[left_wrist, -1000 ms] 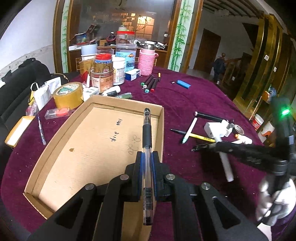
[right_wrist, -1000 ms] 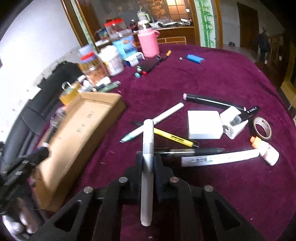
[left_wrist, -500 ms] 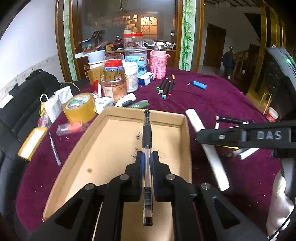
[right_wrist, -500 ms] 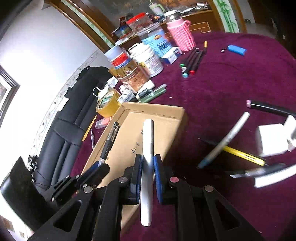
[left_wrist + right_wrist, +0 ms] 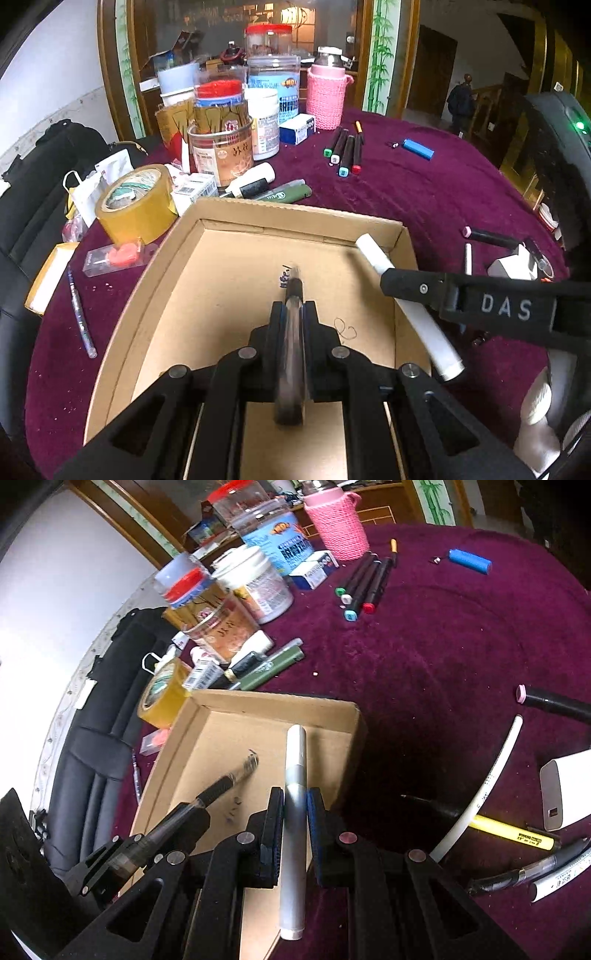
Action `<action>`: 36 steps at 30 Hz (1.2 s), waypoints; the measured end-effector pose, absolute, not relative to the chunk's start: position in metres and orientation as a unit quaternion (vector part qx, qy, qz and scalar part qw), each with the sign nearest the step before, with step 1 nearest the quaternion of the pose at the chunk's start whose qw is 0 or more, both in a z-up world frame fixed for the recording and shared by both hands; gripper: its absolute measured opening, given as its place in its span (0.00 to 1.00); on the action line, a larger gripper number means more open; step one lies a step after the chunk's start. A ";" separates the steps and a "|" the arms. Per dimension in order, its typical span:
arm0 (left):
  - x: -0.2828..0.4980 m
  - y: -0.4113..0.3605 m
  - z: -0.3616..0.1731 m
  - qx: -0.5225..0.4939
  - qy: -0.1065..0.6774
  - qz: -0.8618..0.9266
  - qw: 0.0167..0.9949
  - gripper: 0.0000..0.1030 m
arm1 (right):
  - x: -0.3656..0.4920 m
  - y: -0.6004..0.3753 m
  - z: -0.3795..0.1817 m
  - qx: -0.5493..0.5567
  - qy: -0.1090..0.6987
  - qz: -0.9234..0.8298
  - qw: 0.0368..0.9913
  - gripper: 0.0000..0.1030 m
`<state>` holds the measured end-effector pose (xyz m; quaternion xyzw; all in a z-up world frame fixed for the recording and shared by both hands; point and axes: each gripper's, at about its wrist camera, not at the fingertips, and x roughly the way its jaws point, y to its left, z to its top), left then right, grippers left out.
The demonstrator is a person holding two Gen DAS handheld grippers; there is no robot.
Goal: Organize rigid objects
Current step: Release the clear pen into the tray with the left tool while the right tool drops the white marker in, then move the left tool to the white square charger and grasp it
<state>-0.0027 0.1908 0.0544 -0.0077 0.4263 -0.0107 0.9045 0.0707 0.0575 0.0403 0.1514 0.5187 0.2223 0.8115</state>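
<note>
A shallow cardboard tray lies on the purple tablecloth; it also shows in the right wrist view. My left gripper is over the tray with a clear black-grip pen between its jaws; the pen is blurred and looks to be slipping down, its tip at the tray floor. My right gripper is shut on a white marker and holds it above the tray's right side. It also shows in the left wrist view.
Jars, a pink-sleeved flask, a tape roll and several markers stand behind the tray. Loose pens, a white power bank and a blue lighter lie to the right.
Both grippers have moved down and over the tray. The left pen has slid forward and down between the jaws. The white marker now hangs over the tray's right wall.
</note>
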 end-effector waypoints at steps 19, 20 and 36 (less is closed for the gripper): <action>0.007 0.195 0.026 -0.167 0.472 -0.019 0.866 0.87 | 0.083 0.075 0.037 0.140 0.514 0.193 0.824 0.14; 0.007 0.194 0.027 -0.167 0.470 -0.017 0.867 0.87 | 0.082 0.073 0.039 0.139 0.511 0.194 0.826 0.14; -0.033 0.268 0.059 -0.293 0.421 0.001 0.858 0.87 | -0.007 -0.029 0.083 0.081 0.392 0.132 0.907 0.69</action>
